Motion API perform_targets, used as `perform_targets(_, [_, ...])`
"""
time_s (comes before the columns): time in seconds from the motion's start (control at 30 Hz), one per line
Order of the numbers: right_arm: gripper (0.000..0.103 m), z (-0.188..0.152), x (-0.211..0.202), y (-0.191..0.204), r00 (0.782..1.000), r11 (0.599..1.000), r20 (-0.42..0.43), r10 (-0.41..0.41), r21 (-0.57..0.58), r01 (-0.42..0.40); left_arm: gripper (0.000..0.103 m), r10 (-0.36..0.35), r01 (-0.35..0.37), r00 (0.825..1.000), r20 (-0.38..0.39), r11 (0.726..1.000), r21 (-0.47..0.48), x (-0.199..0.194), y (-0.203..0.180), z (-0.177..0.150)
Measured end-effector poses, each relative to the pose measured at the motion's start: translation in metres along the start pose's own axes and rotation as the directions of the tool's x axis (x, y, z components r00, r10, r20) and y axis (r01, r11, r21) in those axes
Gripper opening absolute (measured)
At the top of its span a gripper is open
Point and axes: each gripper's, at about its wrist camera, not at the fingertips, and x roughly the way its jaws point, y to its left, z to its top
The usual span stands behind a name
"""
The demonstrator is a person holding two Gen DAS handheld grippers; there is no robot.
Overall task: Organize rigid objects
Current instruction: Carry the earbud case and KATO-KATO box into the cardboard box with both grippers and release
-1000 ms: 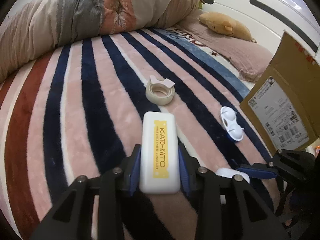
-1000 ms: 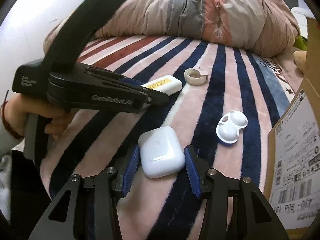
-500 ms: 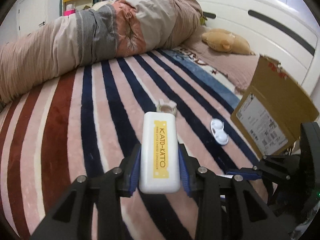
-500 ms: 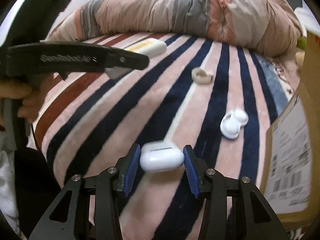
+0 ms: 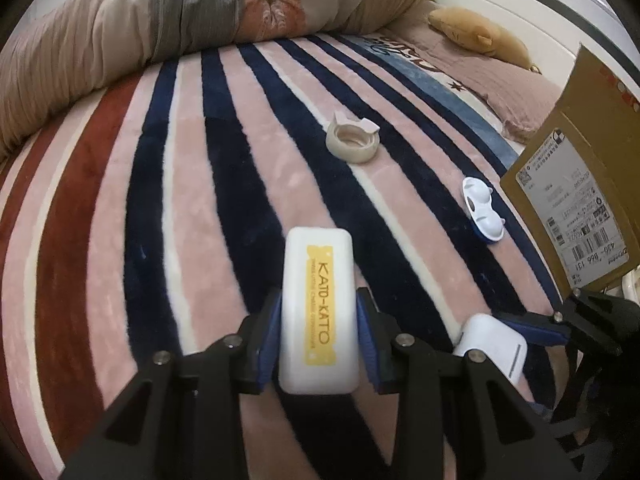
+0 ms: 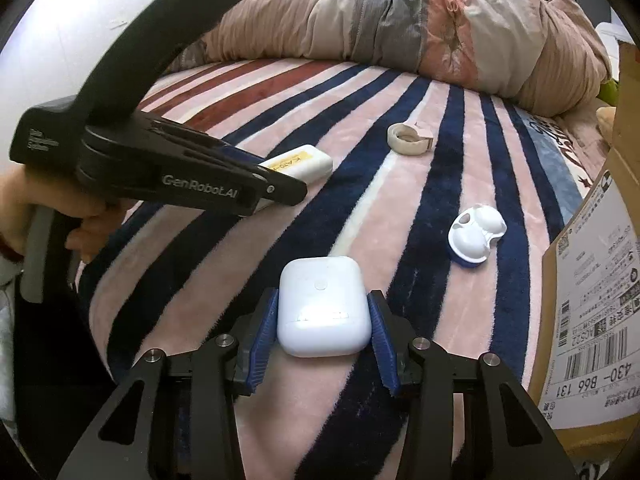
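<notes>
Left gripper [image 5: 318, 330]: clamped on white KATO-KATO case [image 5: 318, 316], held over striped blanket [image 5: 120, 220]. Right gripper [image 6: 323, 326]: pads at earbud case [image 6: 322, 306], apparently gripped. Step judged: carrying. Next move calls for transfer to cardboard box [image 6: 592, 280], near right.

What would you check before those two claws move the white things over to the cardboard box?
1. Left gripper shut on the KATO-KATO case: ok.
2. Right gripper shut on the earbuds case: ok.
3. Grippers apart, not touching: ok.
4. Cardboard box within view on the right: ok.
5. Box interior free for dropping: cannot tell.
6. Tape roll and contact lens case lying on the striped blanket, out of the way: ok.
</notes>
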Motion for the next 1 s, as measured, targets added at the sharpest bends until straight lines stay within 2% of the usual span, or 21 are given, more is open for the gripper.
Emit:
perform_targets(0.17, [0.04,0.013,-0.029,0.008,0.997,1.0,0.073,0.028,0.002,-0.028,0.032,0.02,-0.021,1.0,0.005,0.999,0.033,-0.007,-0.007,-0.001])
perform_targets(0.23, [0.04,0.022,-0.048,0.01,0.992,1.0,0.121,0.024,-0.008,-0.023,0.032,-0.006,0.006,0.999,0.045,1.0,0.016,-0.022,-0.006,0.003])
perform_targets(0.3, [0.04,0.031,-0.073,0.009,0.984,1.0,0.178,0.018,-0.007,-0.017,0.032,0.01,-0.012,0.994,0.112,1.0,0.024,-0.048,-0.012,0.008])
perform_targets(0.4, [0.04,0.04,-0.12,-0.001,0.961,1.0,0.276,0.01,0.012,-0.013,0.032,0.038,-0.048,0.973,0.228,0.998,0.036,-0.094,-0.031,0.02])
perform_targets(0.47, [0.04,0.041,-0.153,-0.014,0.941,0.999,0.336,-0.032,0.04,0.02,0.032,0.002,-0.016,0.959,0.285,0.999,0.048,-0.121,-0.047,0.028])
perform_targets(0.57, [0.04,0.041,-0.186,-0.042,0.921,0.993,0.378,-0.096,0.101,0.063,0.032,-0.052,0.012,0.935,0.352,0.993,0.115,-0.156,-0.088,0.043])
perform_targets(0.67, [0.04,0.028,-0.207,-0.083,0.92,0.974,0.355,-0.168,0.205,0.099,0.032,-0.128,0.053,0.914,0.384,0.978,0.2,-0.176,-0.13,0.056])
perform_targets(0.8, [0.04,0.006,-0.205,-0.124,0.933,0.948,0.276,-0.232,0.281,0.153,0.032,-0.234,0.128,0.902,0.362,0.948,0.293,-0.177,-0.19,0.074])
perform_targets(0.87, [0.04,-0.004,-0.198,-0.14,0.943,0.942,0.243,-0.226,0.301,0.148,0.032,-0.256,0.142,0.904,0.341,0.934,0.327,-0.167,-0.214,0.083])
perform_targets(1.0, [0.04,-0.017,-0.181,-0.156,0.958,0.942,0.185,-0.22,0.295,0.159,0.032,-0.251,0.152,0.928,0.275,0.93,0.335,-0.143,-0.245,0.089])
